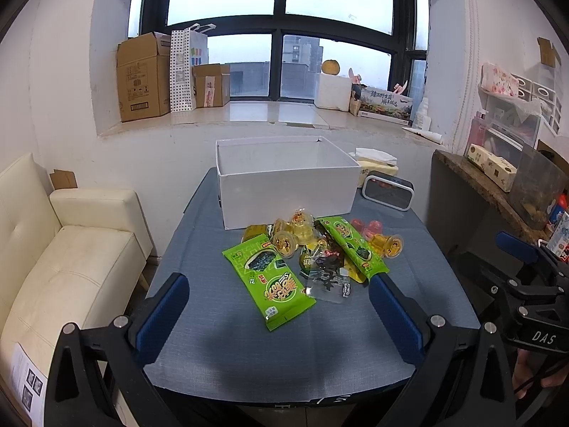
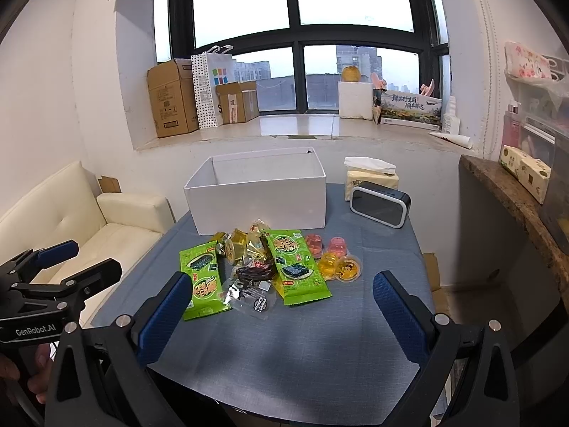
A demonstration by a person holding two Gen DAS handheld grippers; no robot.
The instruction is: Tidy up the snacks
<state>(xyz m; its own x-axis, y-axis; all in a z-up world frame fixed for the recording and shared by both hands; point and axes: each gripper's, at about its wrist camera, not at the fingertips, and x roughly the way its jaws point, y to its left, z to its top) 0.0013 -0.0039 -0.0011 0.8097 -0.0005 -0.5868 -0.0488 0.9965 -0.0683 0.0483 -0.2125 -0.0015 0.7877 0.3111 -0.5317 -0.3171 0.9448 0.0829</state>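
On blue woven cloth (image 1: 213,338): glossy crinkled snack packets (image 1: 268,281).

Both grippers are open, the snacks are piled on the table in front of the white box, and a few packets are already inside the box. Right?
Not quite: the white box looks empty in the right wrist view. The snacks all lie on the table in front of it, and both grippers are open.

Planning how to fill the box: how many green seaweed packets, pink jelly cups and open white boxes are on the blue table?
green seaweed packets: 2
pink jelly cups: 2
white open cardboard box: 1
Total: 5
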